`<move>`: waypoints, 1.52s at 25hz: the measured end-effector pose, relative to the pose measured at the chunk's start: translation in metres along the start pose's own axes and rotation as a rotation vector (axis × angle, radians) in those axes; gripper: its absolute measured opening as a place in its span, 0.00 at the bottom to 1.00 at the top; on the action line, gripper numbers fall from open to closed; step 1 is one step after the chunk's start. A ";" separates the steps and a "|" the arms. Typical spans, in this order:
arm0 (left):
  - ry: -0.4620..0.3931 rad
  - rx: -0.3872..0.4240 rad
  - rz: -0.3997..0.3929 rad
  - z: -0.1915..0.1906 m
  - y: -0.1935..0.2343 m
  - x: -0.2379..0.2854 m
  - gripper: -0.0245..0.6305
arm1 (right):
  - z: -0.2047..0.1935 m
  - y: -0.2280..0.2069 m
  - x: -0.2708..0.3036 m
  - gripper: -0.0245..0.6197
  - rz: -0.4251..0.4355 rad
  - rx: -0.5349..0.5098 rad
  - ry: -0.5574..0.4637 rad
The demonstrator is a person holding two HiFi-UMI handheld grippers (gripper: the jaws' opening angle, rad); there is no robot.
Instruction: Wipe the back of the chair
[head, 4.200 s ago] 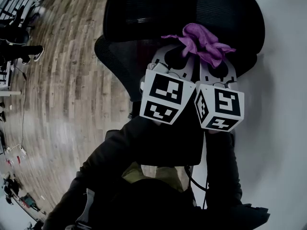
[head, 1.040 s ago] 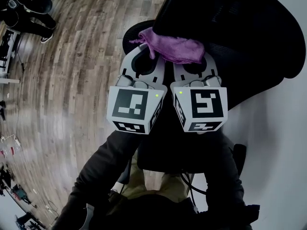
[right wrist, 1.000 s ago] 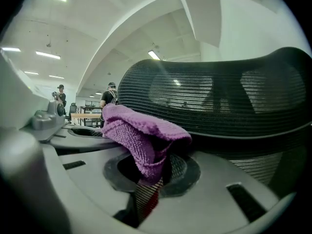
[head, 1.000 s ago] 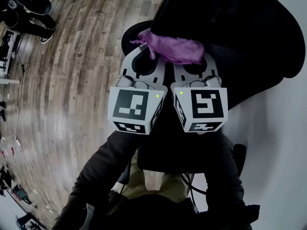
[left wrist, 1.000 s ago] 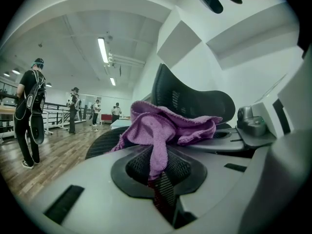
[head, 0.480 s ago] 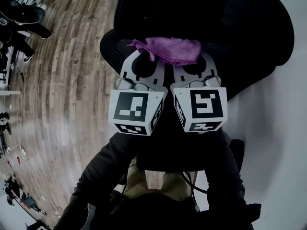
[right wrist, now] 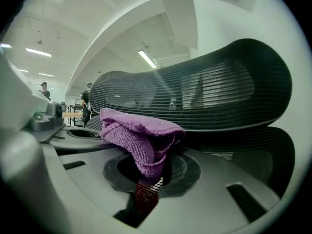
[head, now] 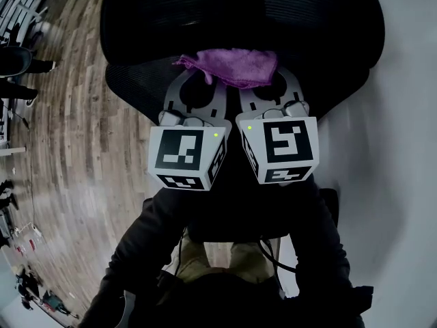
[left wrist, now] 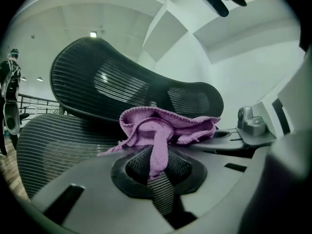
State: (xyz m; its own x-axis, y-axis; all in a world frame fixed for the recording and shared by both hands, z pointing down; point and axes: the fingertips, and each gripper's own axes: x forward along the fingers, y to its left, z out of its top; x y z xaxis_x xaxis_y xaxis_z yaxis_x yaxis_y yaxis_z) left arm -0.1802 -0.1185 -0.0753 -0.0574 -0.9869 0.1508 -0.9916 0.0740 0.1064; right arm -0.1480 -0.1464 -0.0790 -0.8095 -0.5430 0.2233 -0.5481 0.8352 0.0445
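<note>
Sliding along chair back [head: 239,19], cloth [head: 229,67] now sits centred

An open office: a black mesh office chair [head: 239,19] just ahead of the jaws, wood-plank floor [head: 75,149] left, strip lights [right wrist: 146,58] overhead.

One purple cloth [head: 229,65], one black mesh chair [head: 239,12] and two grippers: the left gripper [head: 207,79] and the right gripper [head: 274,80], with two marker cubes [head: 186,157] between them.
</note>
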 end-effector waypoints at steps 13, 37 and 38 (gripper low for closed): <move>-0.011 0.023 -0.084 -0.003 -0.078 0.037 0.12 | -0.013 -0.075 -0.040 0.12 -0.052 0.012 -0.006; -0.008 0.050 -0.236 -0.007 -0.187 0.087 0.12 | -0.032 -0.179 -0.100 0.12 -0.181 0.036 0.001; -0.006 0.052 -0.240 -0.006 -0.192 0.089 0.12 | -0.032 -0.183 -0.103 0.12 -0.186 0.036 0.003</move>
State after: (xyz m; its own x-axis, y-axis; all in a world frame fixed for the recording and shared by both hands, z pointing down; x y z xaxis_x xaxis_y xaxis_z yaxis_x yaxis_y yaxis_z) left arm 0.0054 -0.2195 -0.0769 0.1802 -0.9761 0.1215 -0.9815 -0.1703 0.0876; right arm 0.0421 -0.2408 -0.0789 -0.6927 -0.6876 0.2175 -0.6955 0.7167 0.0508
